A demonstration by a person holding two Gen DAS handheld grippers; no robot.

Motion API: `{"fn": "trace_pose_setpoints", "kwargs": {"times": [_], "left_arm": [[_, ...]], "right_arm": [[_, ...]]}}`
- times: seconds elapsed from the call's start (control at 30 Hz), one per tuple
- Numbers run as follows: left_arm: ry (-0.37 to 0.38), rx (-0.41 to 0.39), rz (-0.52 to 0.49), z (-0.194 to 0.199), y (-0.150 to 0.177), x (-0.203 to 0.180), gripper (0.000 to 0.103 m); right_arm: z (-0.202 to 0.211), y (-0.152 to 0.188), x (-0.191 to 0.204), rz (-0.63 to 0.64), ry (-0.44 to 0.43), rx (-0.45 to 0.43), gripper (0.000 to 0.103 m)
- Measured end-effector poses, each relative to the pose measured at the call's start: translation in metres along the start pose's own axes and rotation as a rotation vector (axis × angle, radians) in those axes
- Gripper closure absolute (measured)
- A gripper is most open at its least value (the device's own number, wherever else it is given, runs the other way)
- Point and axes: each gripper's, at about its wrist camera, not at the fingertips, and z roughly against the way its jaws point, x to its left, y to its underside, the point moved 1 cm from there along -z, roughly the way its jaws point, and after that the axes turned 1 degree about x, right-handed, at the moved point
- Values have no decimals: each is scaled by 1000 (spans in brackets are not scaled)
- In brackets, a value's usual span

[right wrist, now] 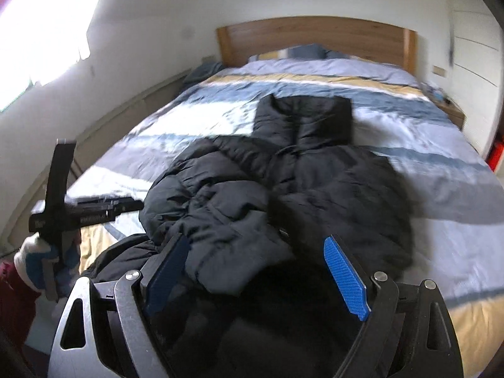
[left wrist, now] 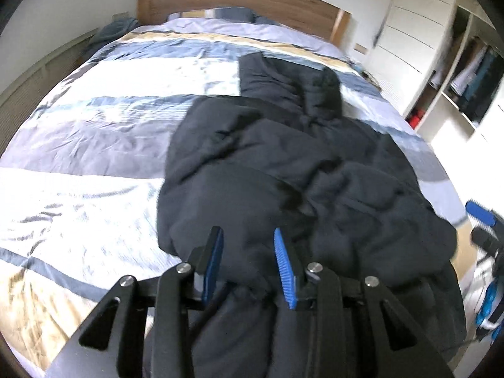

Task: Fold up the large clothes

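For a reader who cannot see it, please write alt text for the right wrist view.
A black puffer jacket lies crumpled on a bed with a striped duvet, hood toward the wooden headboard. The right gripper hovers open above its near edge. At left, a gloved hand holds the other gripper.

I see a bed with a striped blue, white and tan duvet (left wrist: 94, 132). Behind it stands a curved wooden headboard (right wrist: 315, 36). White open shelves (left wrist: 453, 94) stand beside it.

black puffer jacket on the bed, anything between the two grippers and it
Nothing visible does. The black puffer jacket lies exposed on the striped duvet; the right gripper hangs open directly over it, and the left gripper has jacket fabric between its parted pads.
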Motion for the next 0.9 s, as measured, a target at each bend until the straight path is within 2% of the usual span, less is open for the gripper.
{"fn": "trace_pose_setpoints", "kwargs": {"times": [0.17,0.33,0.47,0.7,0.9], "left_arm": [[-19,21,-2,-29,-6,9,71],[-35,51,-28,-66,4,2,70],[-87,48,-45,-82,18,-2,62],[-132,27,-57,-90,22,-7,58],[-166,16,-67,-74,24,-15,58]], "right_arm": [[-52,0,13,62,30,81,16],[-96,24,-9,63,86,172,16],[-125,49,-23,59,62,227,9],[-132,57,-27,58,48,216,5],[-121,47,-26,38,23,230,7]]}}
